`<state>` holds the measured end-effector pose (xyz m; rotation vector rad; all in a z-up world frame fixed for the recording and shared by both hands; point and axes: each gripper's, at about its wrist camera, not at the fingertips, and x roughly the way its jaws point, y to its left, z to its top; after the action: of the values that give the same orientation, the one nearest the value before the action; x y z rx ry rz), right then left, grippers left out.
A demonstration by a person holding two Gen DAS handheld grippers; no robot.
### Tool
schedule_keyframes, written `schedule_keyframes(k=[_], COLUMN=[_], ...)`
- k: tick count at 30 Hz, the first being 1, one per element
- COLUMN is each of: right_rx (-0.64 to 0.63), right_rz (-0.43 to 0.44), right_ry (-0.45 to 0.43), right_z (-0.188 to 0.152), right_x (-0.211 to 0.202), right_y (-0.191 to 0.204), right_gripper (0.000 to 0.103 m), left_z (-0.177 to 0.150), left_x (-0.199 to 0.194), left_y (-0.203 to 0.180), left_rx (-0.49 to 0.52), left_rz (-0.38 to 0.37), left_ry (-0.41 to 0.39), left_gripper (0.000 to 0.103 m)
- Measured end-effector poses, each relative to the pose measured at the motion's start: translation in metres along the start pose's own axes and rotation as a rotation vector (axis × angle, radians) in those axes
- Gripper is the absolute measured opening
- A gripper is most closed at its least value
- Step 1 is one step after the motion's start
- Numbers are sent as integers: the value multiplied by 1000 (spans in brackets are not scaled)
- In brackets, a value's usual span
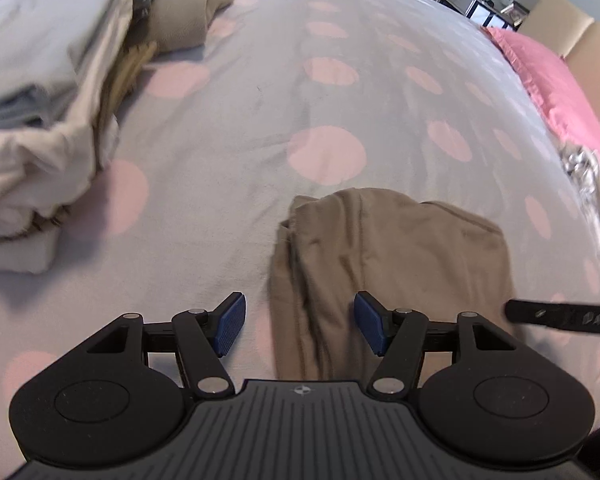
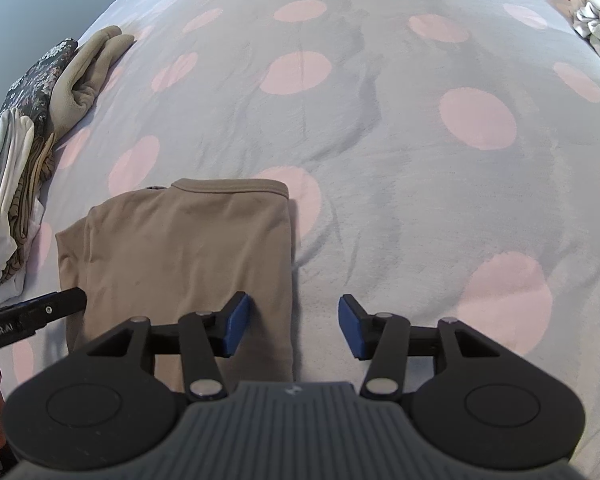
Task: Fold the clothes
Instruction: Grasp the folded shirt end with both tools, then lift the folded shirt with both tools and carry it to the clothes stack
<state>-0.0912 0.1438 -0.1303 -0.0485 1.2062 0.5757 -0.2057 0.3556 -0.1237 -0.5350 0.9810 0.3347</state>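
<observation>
The left gripper [image 1: 300, 322] stood with its jaws wide and nothing pinched, the blue pads [image 1: 231, 322] straddling the left edge of the folded tan garment [image 1: 396, 264] without visibly pressing it. The right gripper [image 2: 290, 326] also had its jaws apart and empty; the figure for it was rising only slightly, so I judged them as parted rather than moving. Its left pad hovered over the tan garment's right edge, and the other pad stood off the garment, over the spotted bedsheet [image 2: 400, 128].

The tan garment lay flat on the sheet as a neat rectangle, its ribbed hem or neckband on the far side from the grippers. Well to the left of the garment rose a stack of folded clothes [image 1: 40, 120], with a rolled beige piece [image 1: 184, 12] beyond it. Far to the right of the garment lay a crumpled pale item [image 2: 598, 24], apparently not yet folded, beside a pink pillow [image 1: 556, 92].

In my judgement the step in hand was either a last fold or lifting the finished piece. The next move would call for both grippers to close on the near corners together, evenly, so the layers did not slip apart.
</observation>
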Motion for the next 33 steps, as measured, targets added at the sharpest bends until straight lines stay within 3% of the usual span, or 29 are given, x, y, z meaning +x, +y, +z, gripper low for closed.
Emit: schedule_keyframes(k=[6, 10, 15, 19, 23, 26, 28, 33], right_rx=[67, 83, 35, -7, 11, 21, 25, 5], right_rz=[47, 70, 70, 85, 131, 146, 154, 156], right_ry=[12, 6, -17, -36, -35, -39, -46, -97], right_z=[3, 4, 1, -3, -4, -4, -6, -10], right_x=[11, 17, 21, 24, 25, 26, 25, 13], right_y=[-11, -13, -4, 2, 2, 2, 2, 7], right_gripper=[54, 60, 61, 52, 35, 29, 20, 15], left_z=[3, 3, 2, 2, 4, 3, 3, 0], left_x=[17, 22, 27, 31, 31, 30, 28, 20], left_y=[-4, -6, -15, -20, -16, -18, -21, -28], left_rx=[-1, 8, 48, 79, 60, 75, 84, 116], left_rz=[19, 24, -30, -43, -69, -85, -89, -82], left_ry=[29, 40, 66, 80, 85, 78, 66, 30], left_gripper=[61, 63, 63, 63, 51, 37, 22, 15])
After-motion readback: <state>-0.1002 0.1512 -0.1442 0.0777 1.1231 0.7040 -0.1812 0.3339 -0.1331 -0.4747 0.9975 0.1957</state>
